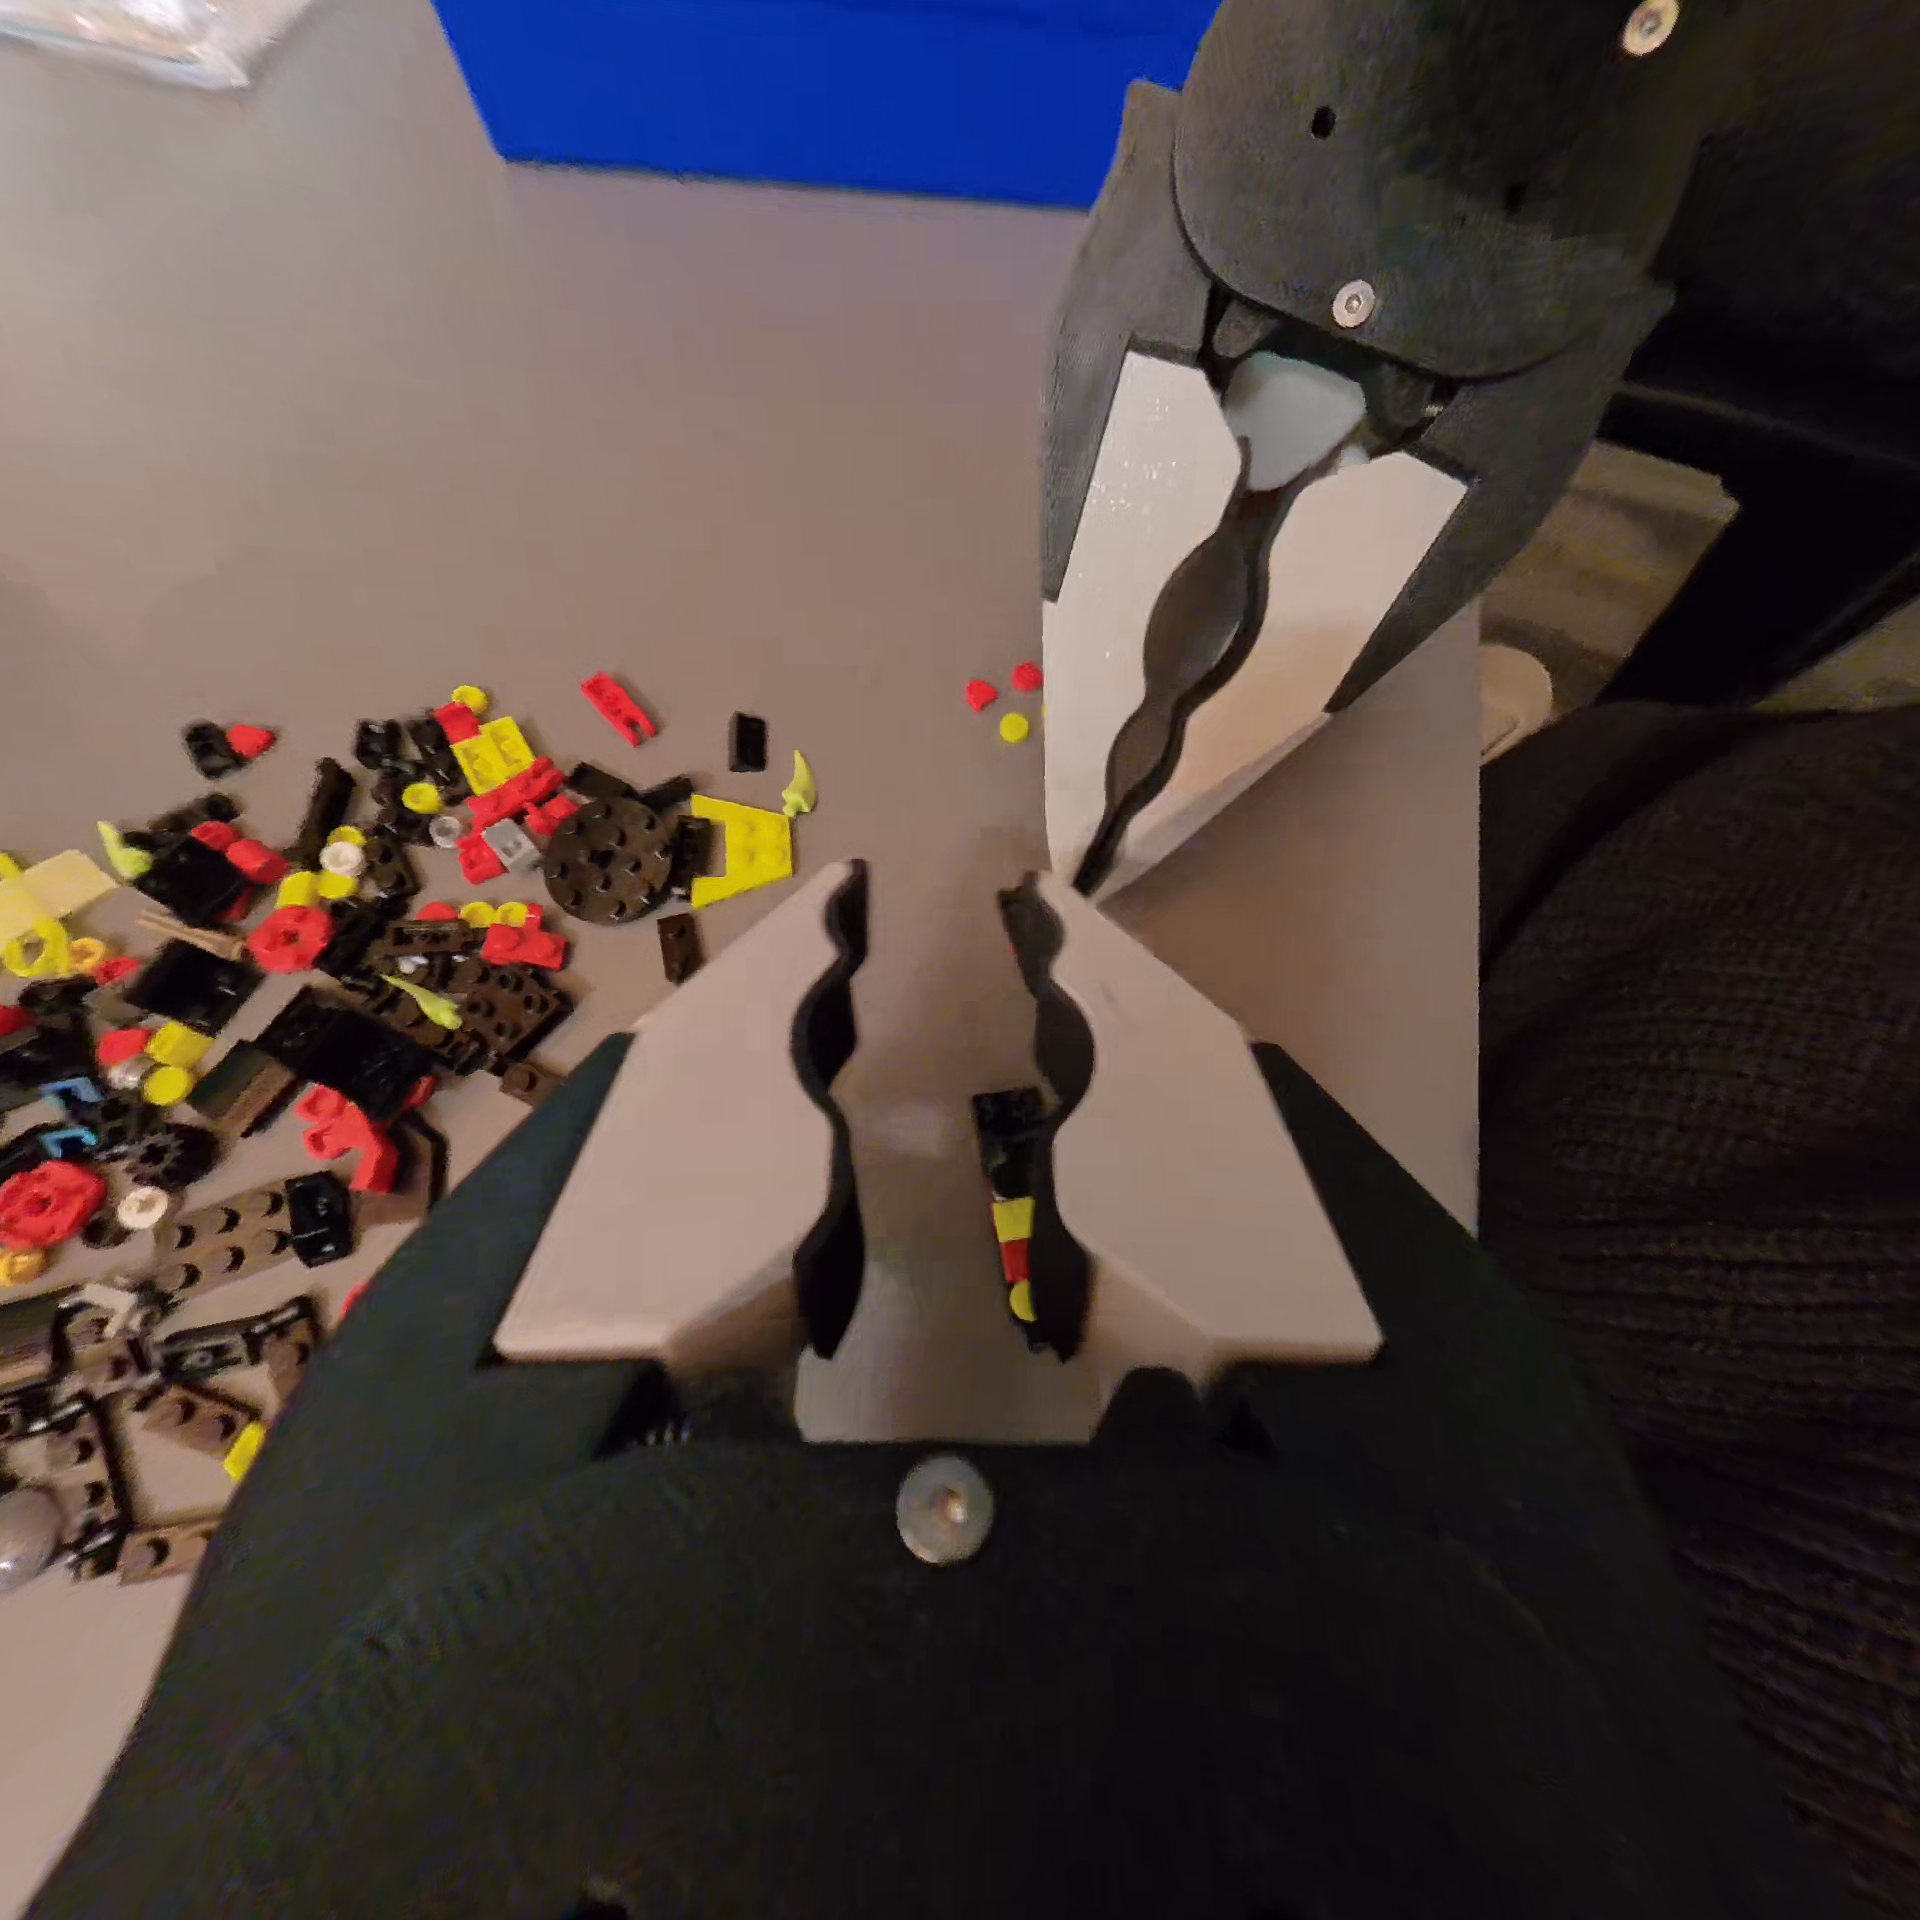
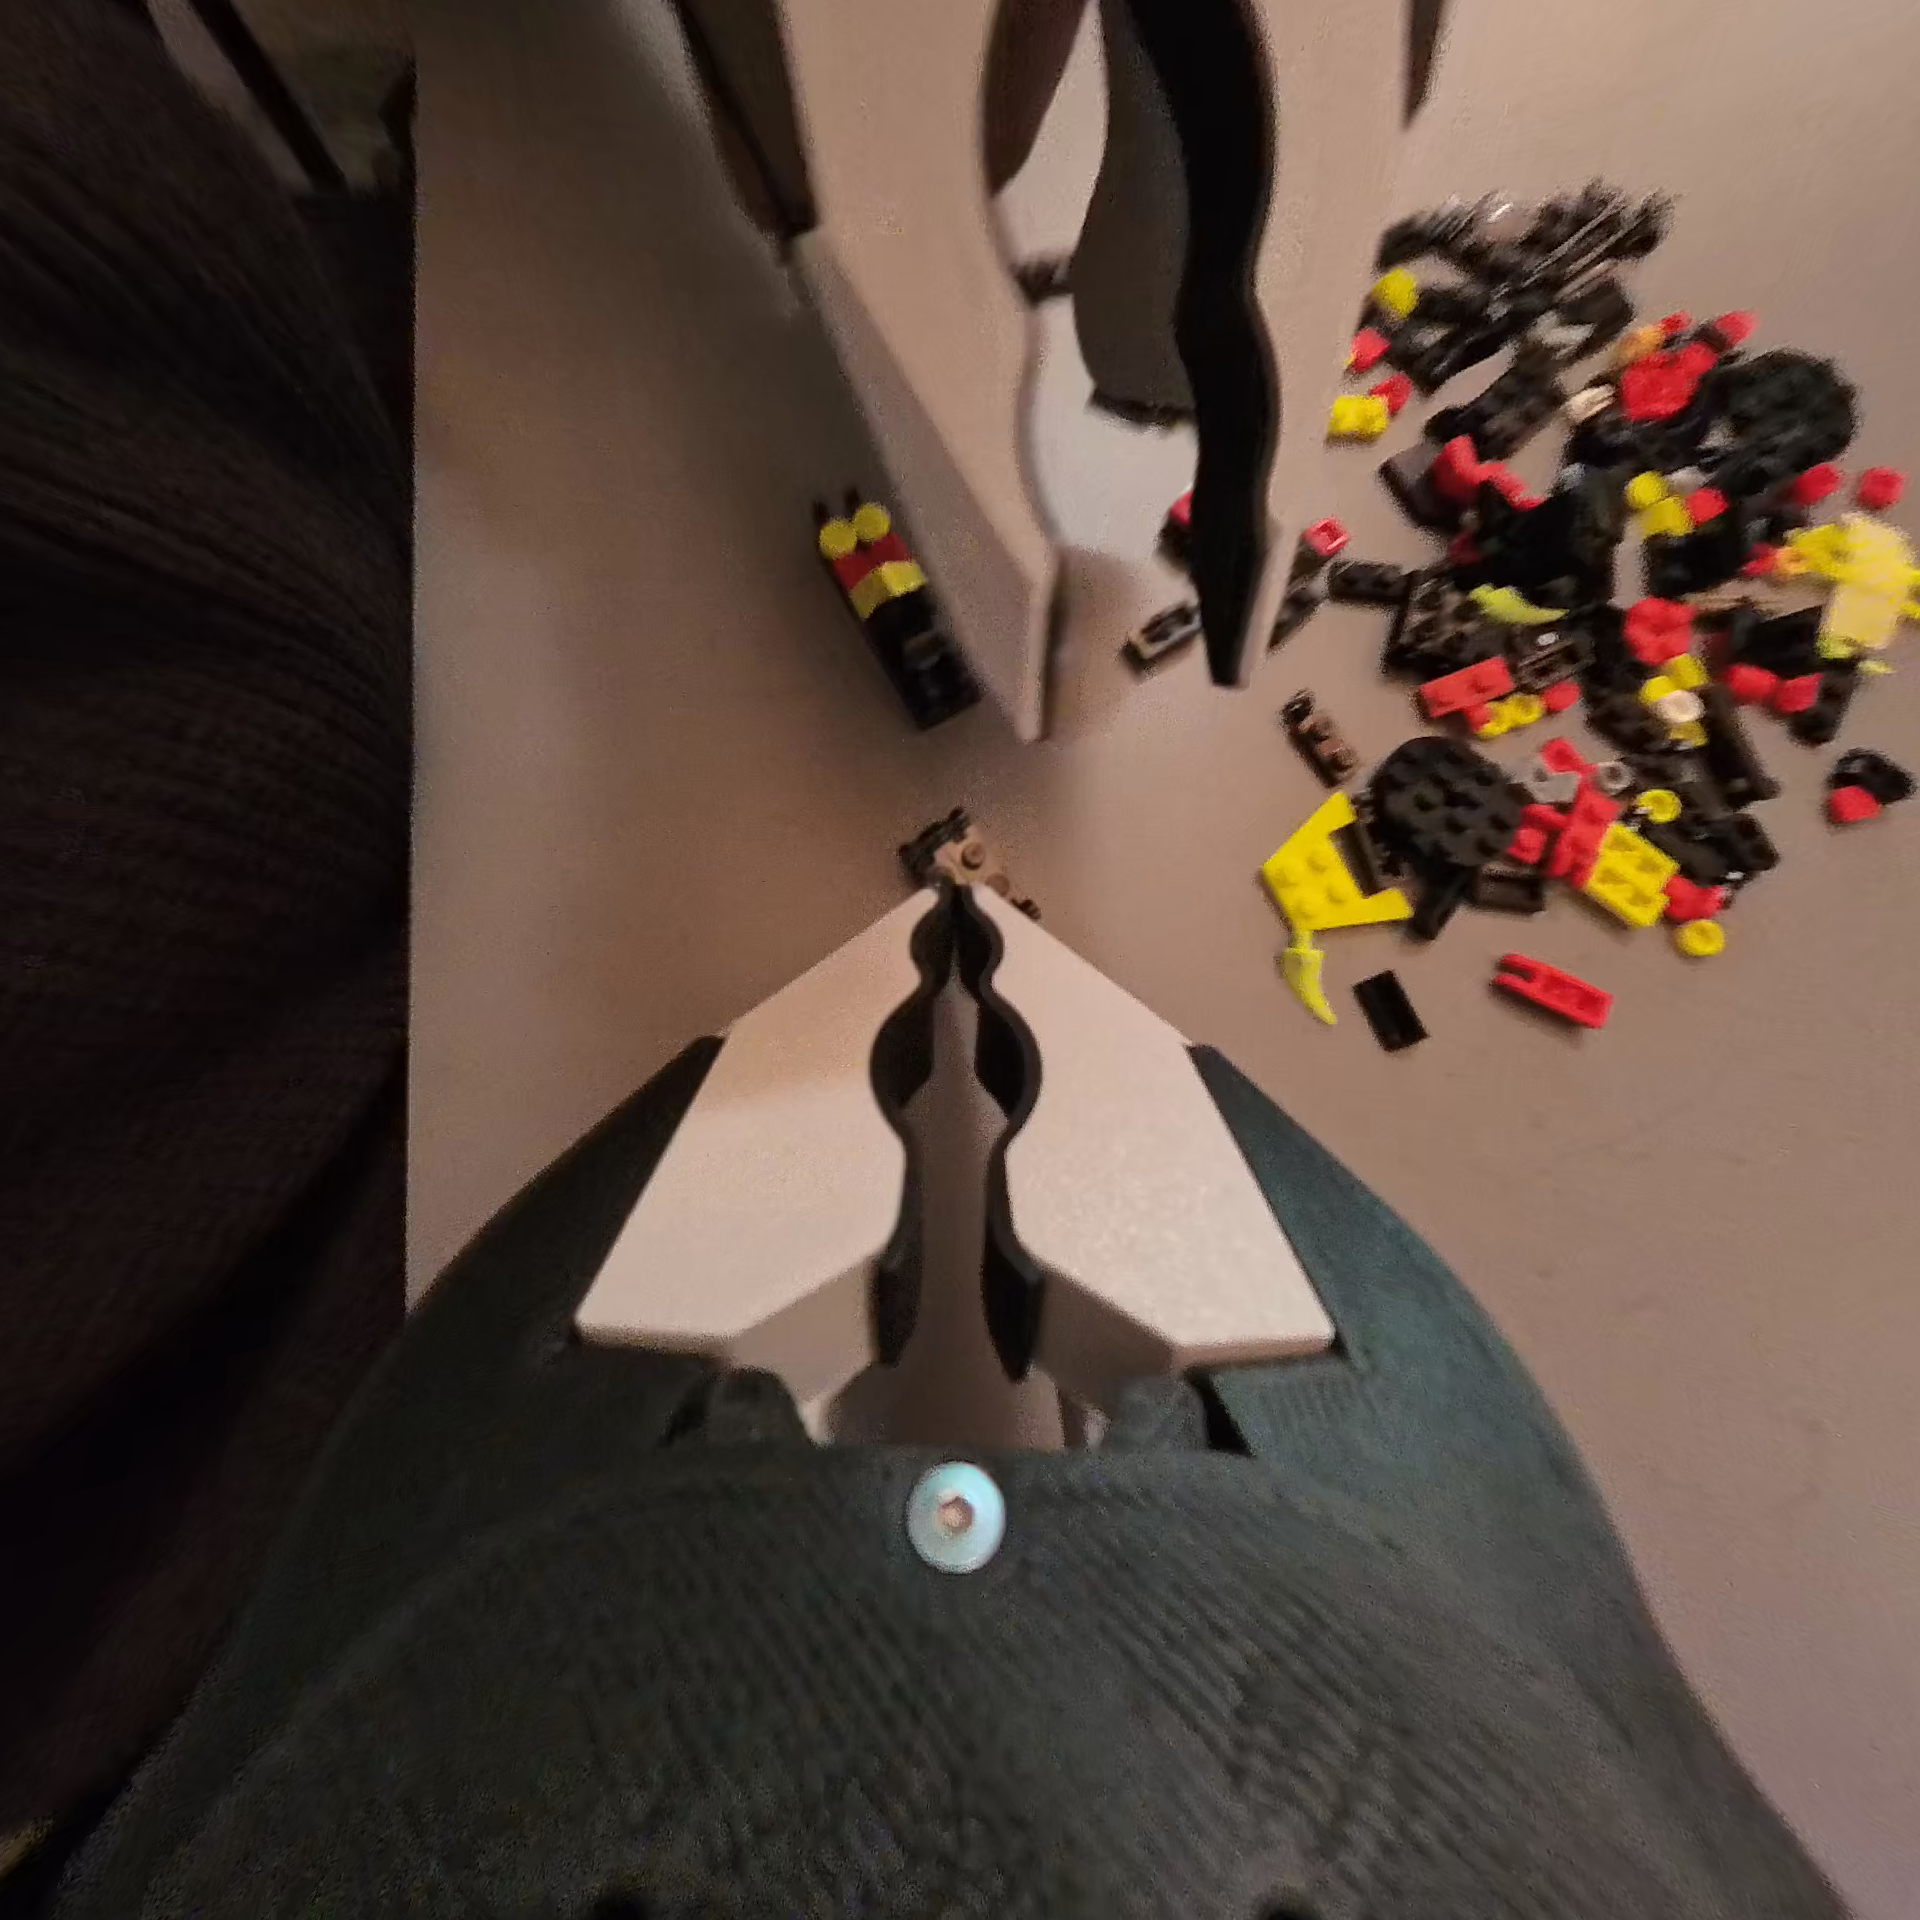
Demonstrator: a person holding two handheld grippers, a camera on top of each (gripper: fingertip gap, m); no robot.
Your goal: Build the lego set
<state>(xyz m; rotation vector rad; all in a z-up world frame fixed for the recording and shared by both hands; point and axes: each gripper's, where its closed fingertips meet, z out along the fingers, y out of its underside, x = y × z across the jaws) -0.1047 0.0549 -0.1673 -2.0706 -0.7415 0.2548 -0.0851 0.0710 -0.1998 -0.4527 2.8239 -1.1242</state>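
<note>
Black, red and yellow small build [image 2: 896, 613] lying on the tabletop [image 1: 644, 499], partly assembled, narrow and stacked, yellow studs at one end. Beside the small build: left tongs [image 1: 940, 883] spread wide, empty, one finger [image 2: 940, 499] just alongside it. Near the small build, right tongs [image 2: 951, 899] pinched together on a tiny black-and-tan piece [image 2: 951, 847]. Loose brick pile [image 1: 312, 987] well apart from the small build. Left view only: blue surface [image 1: 810, 83] past the tabletop edge, build half hidden. Right view: build seen whole, though blurred.
</note>
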